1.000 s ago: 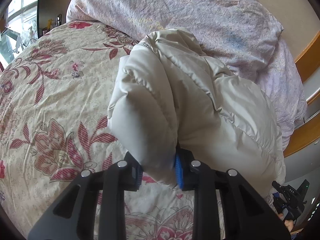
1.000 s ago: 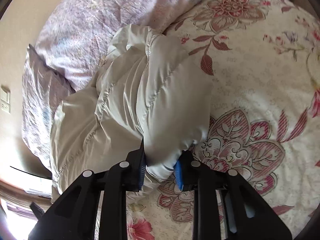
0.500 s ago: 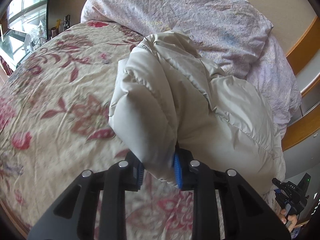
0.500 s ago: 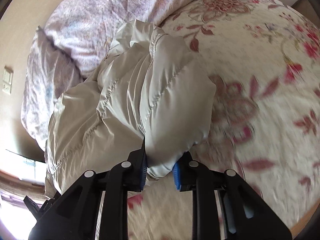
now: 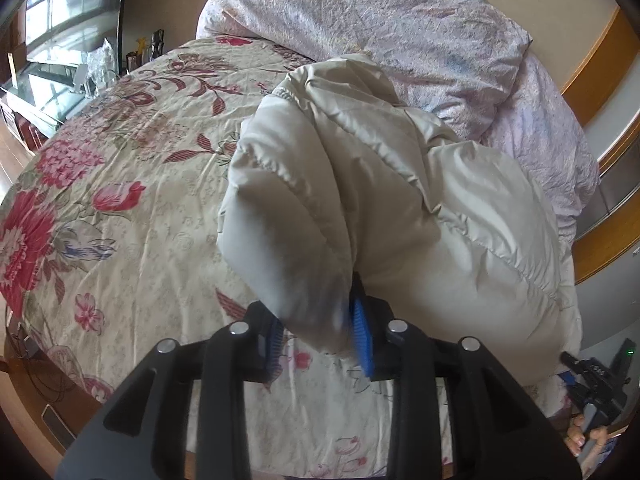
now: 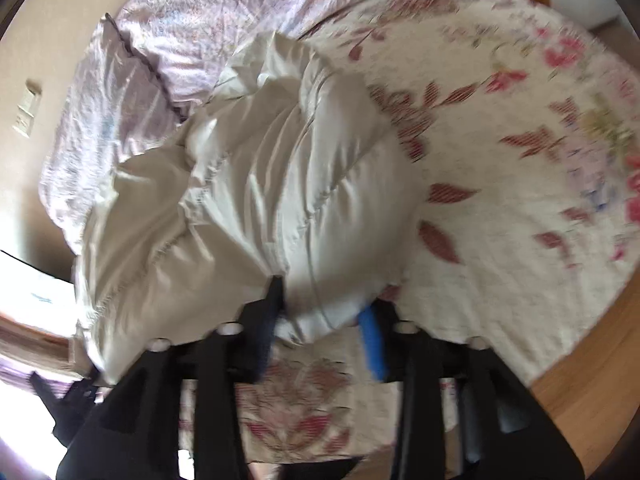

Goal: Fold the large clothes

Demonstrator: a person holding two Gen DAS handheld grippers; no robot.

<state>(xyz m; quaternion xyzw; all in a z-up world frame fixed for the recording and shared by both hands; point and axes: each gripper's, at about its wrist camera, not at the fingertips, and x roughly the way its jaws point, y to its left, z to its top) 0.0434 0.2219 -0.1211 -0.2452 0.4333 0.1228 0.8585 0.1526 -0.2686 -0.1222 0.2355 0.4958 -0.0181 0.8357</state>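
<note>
Both hand-held grippers' ribbed blue pads opening, puffy quilted cream jacket between them.

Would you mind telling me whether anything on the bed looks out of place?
Nothing looks spilled or damaged. The jacket is bunched in a puffy heap against the duvet, not flat on the bedspread.

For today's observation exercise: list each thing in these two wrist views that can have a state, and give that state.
Puffer jacket: bunched, folded over, resting on the bed.
Left gripper: jaws opening, jacket edge between them.
Right gripper: jaws opening, jacket edge between them.
Floral bedspread: spread out, wrinkled.
Lilac duvet: heaped, crumpled.
</note>
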